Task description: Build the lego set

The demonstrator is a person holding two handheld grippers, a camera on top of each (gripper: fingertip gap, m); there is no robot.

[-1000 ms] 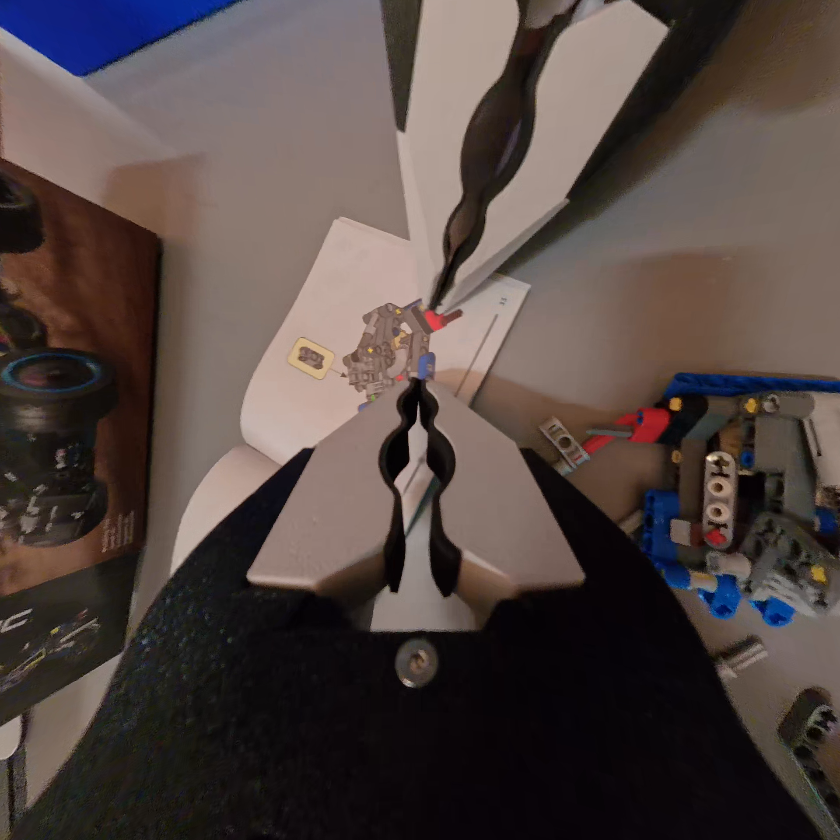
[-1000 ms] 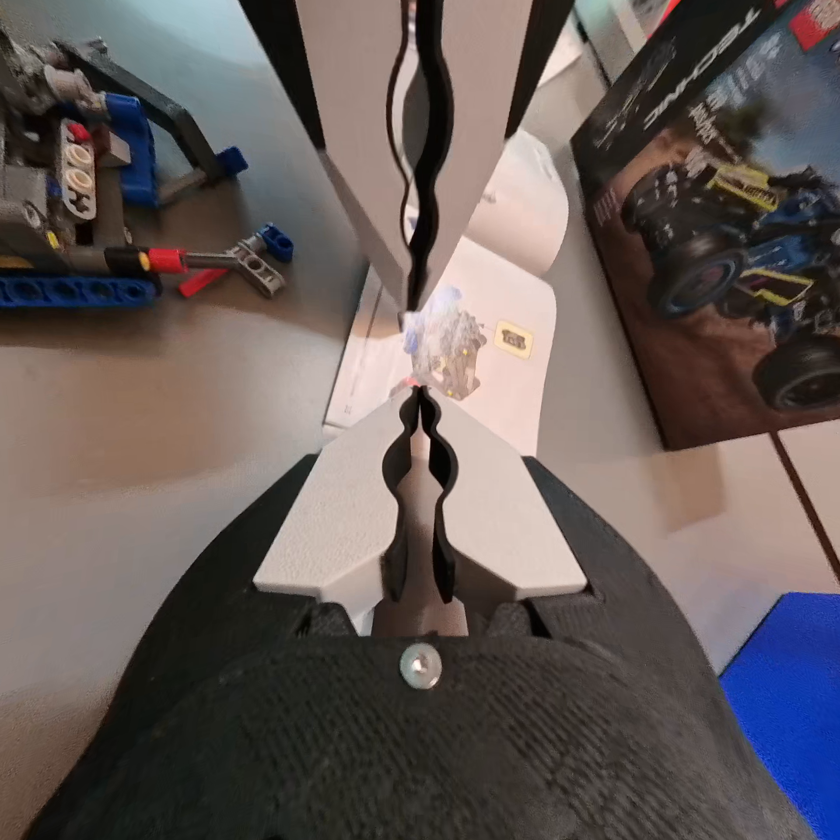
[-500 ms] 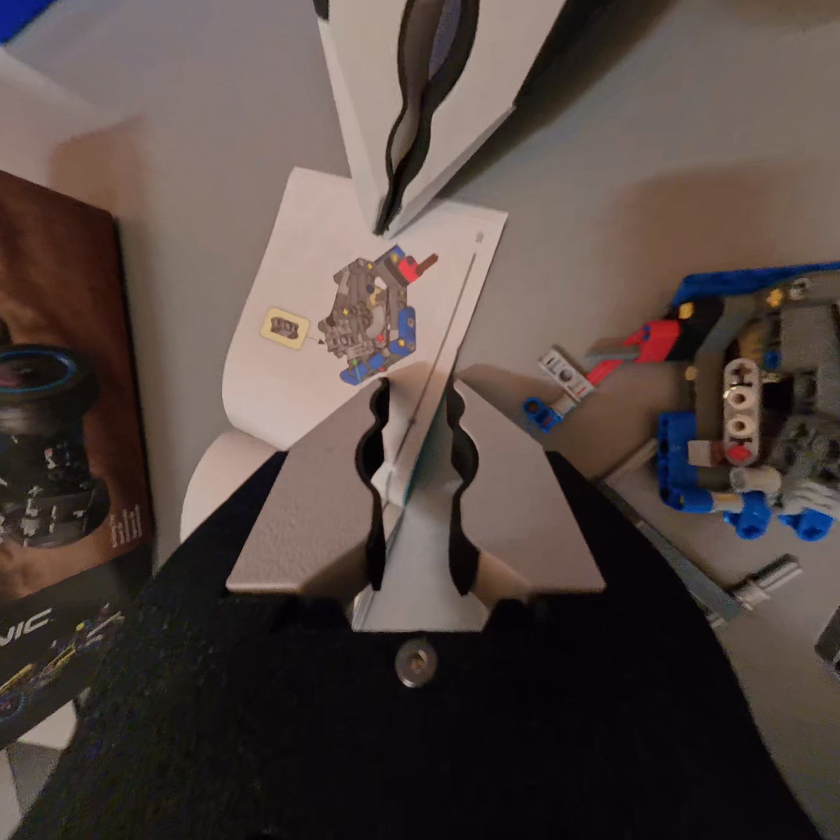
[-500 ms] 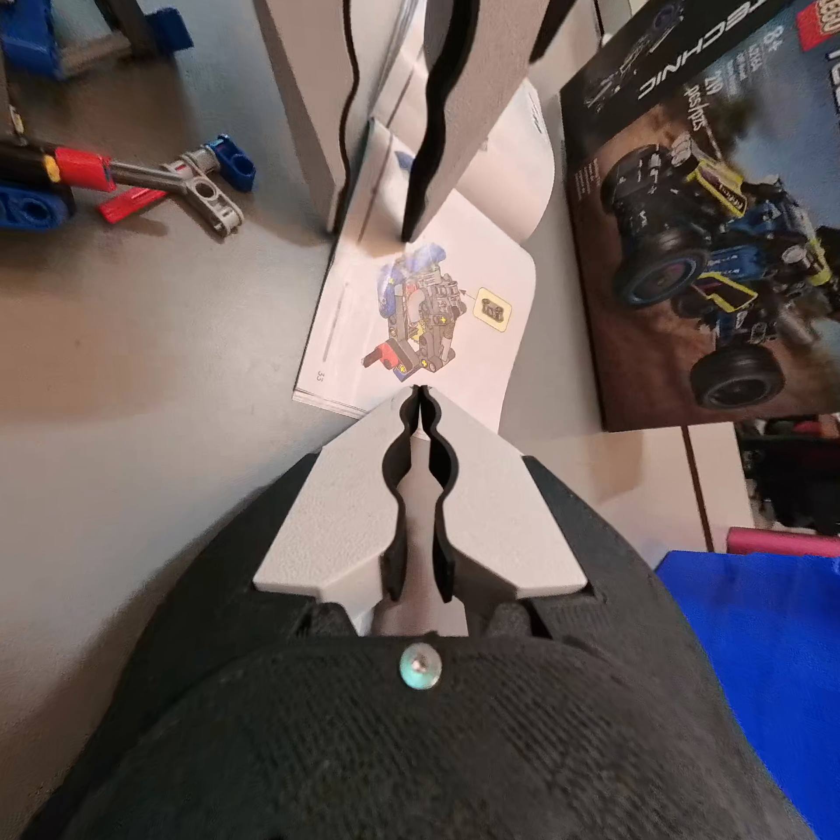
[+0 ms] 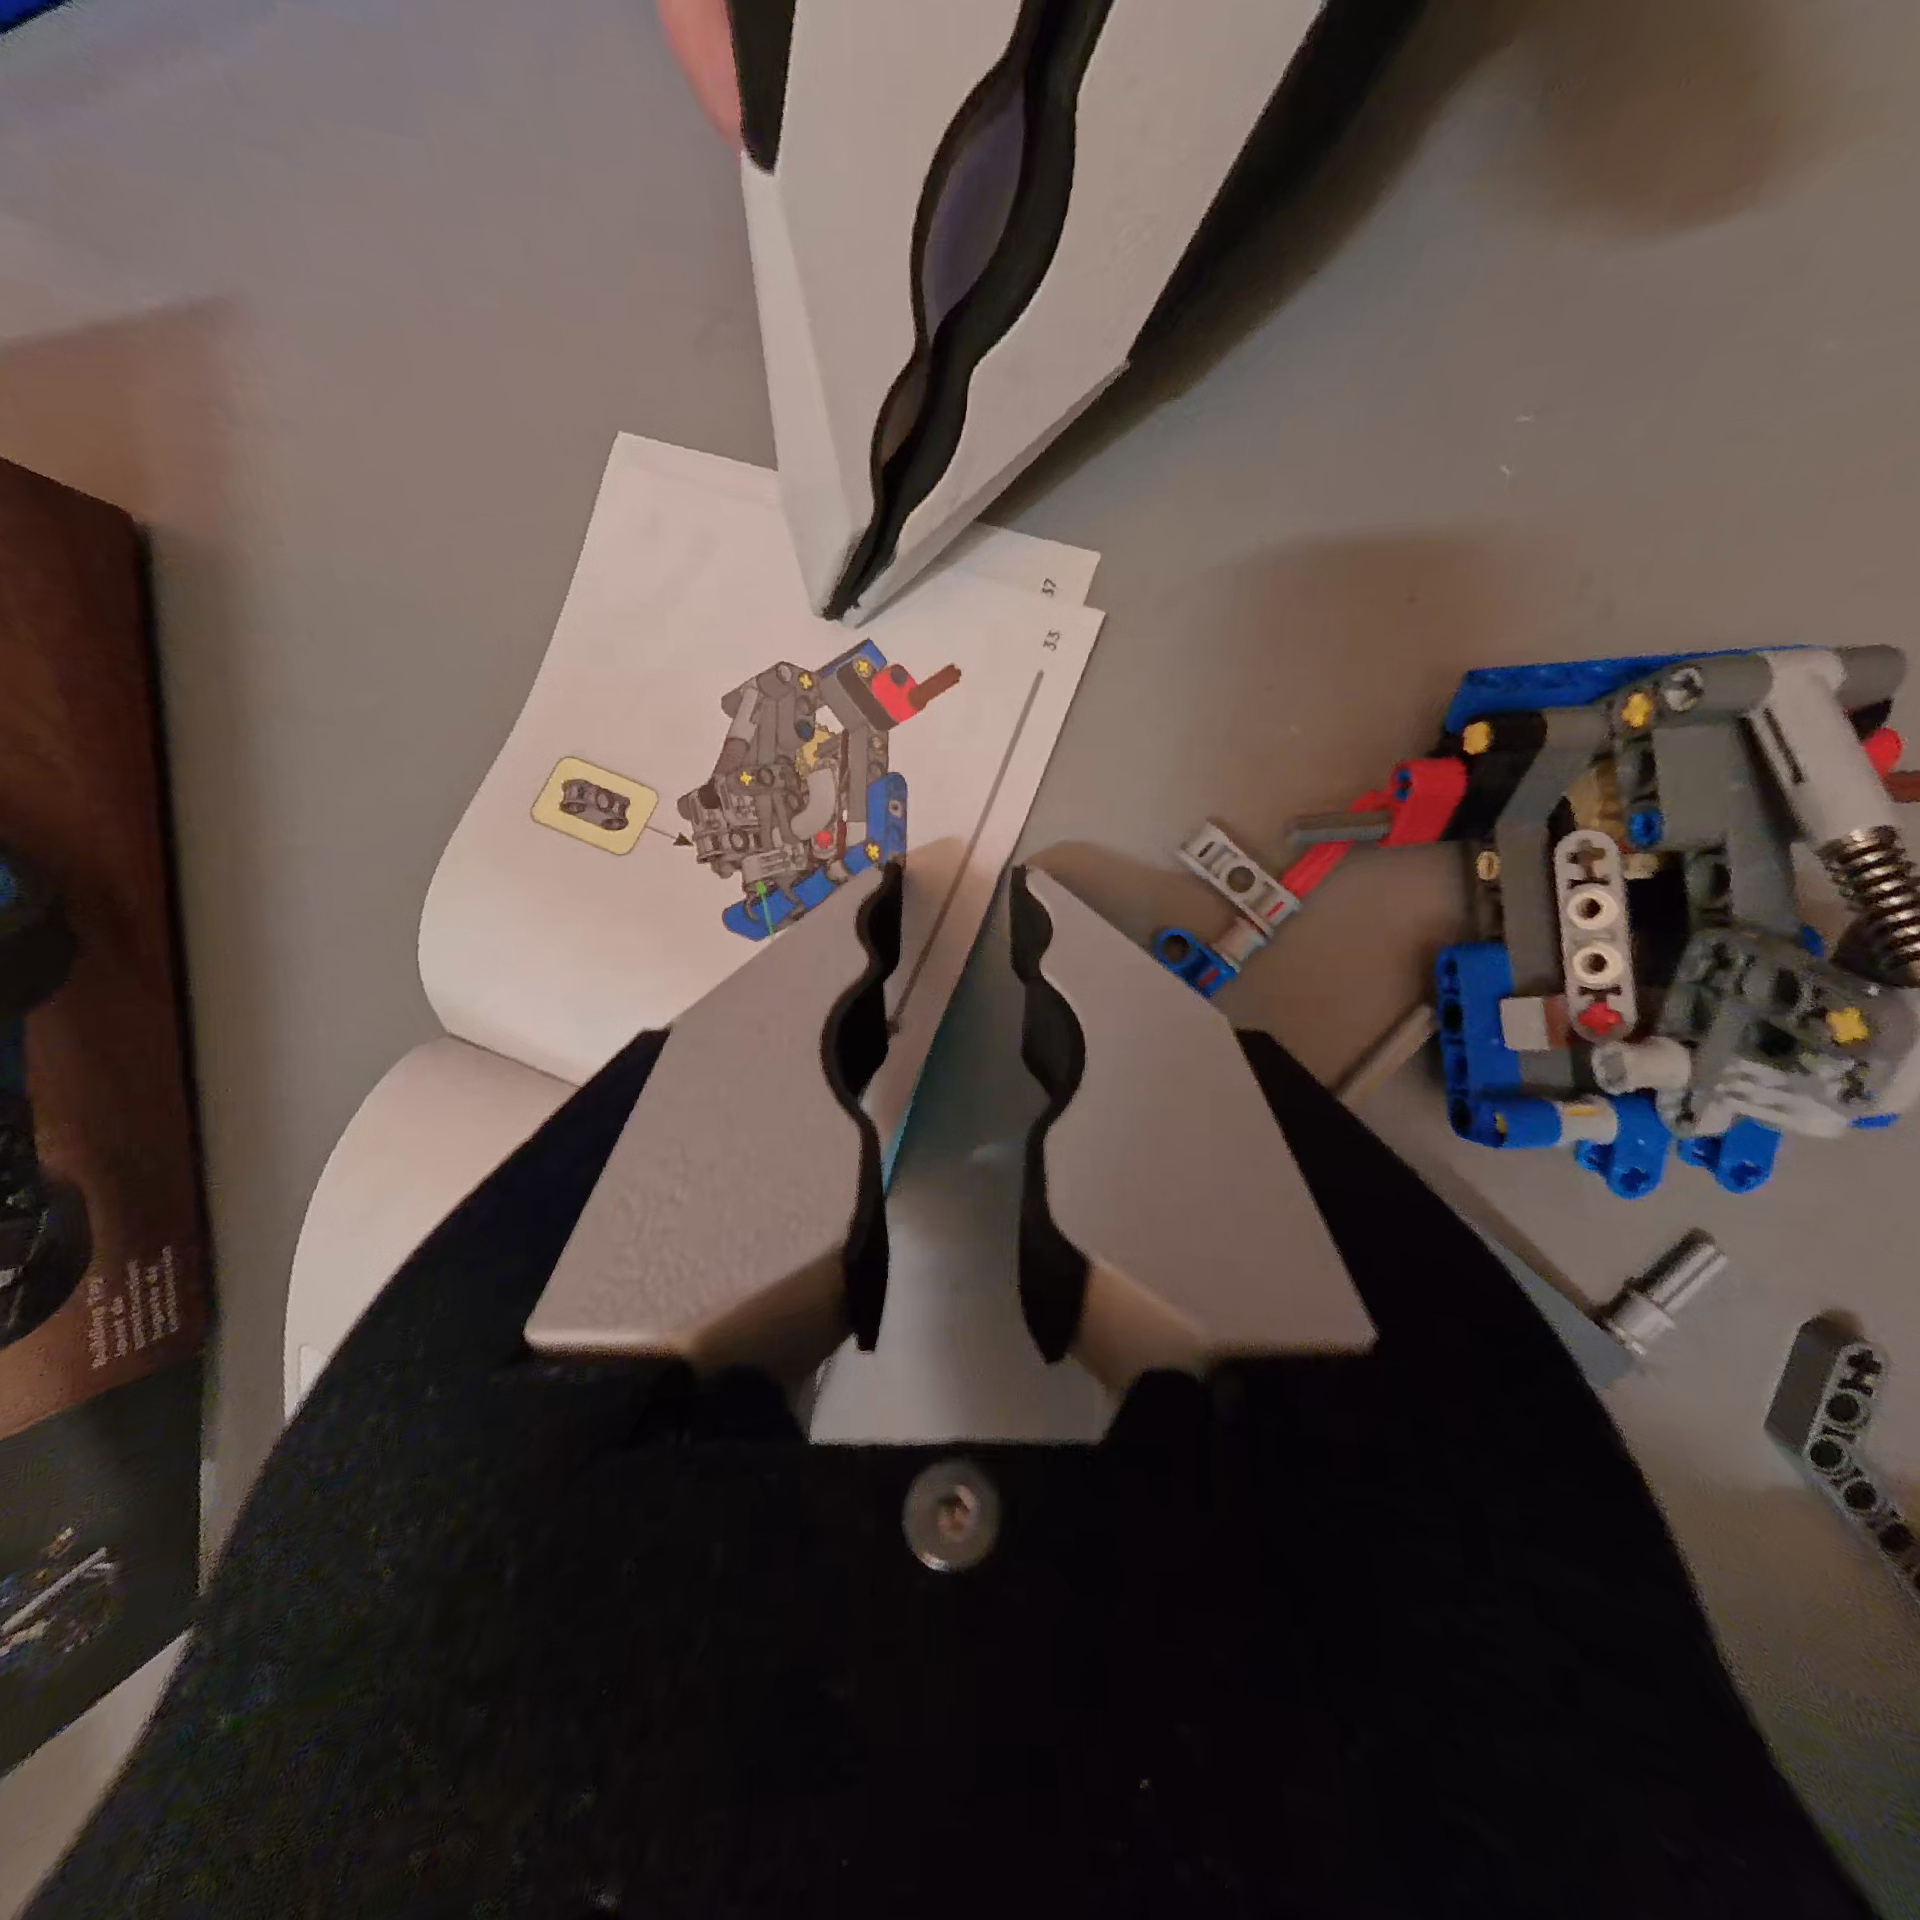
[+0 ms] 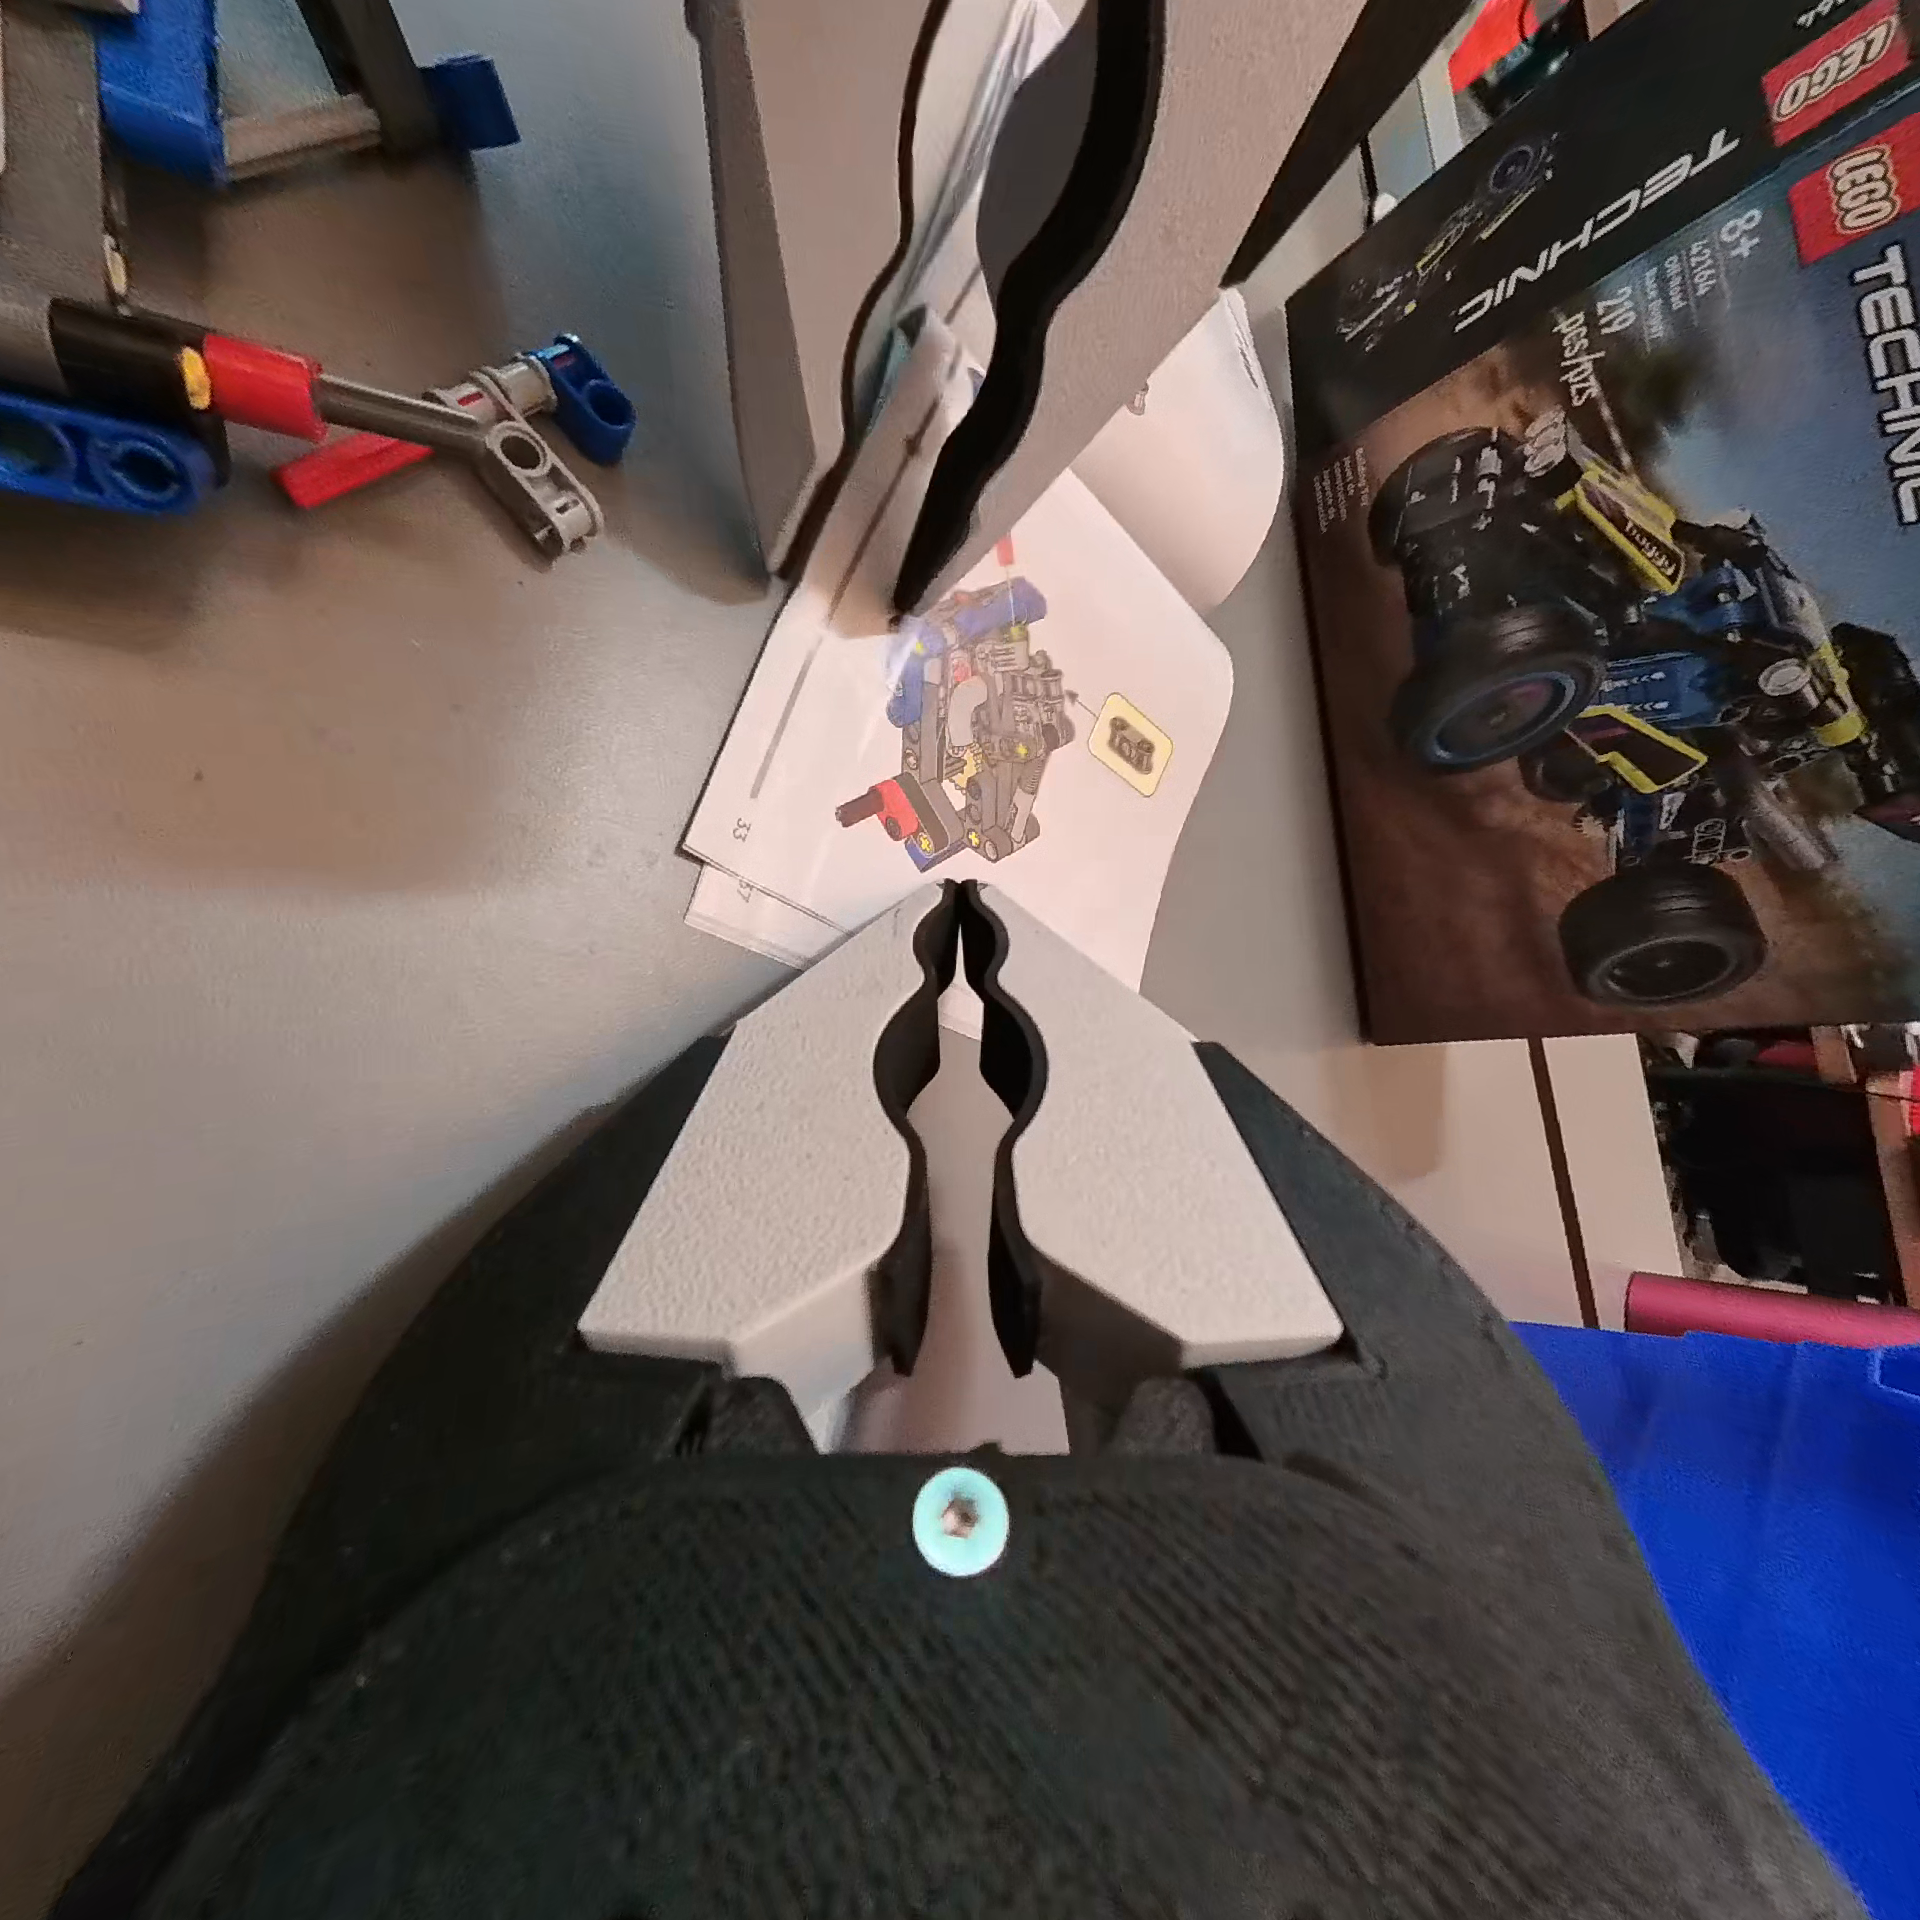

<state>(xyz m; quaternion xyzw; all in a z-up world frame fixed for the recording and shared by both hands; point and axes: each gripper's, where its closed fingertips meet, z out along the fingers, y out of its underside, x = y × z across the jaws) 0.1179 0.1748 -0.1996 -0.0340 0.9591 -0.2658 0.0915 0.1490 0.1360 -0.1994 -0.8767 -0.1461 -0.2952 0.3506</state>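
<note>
Left wrist view: the left claw (image 5: 951, 883) is held apart over the white paper instruction booklet (image 5: 623, 727), gripping nothing; the right claw (image 6: 958, 888) is closed, empty.

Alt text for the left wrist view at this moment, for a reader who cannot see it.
The open left gripper hovers over an open instruction booklet on a grey table, with the shut right gripper pointing down at the page from above. A partly built blue and grey lego model and loose pieces lie to the right; the set's box lies at left.

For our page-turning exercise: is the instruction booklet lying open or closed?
Open. The instruction booklet shows an inside page with a building diagram, a second page edge peeks out beneath, and its left side curls over.
</note>
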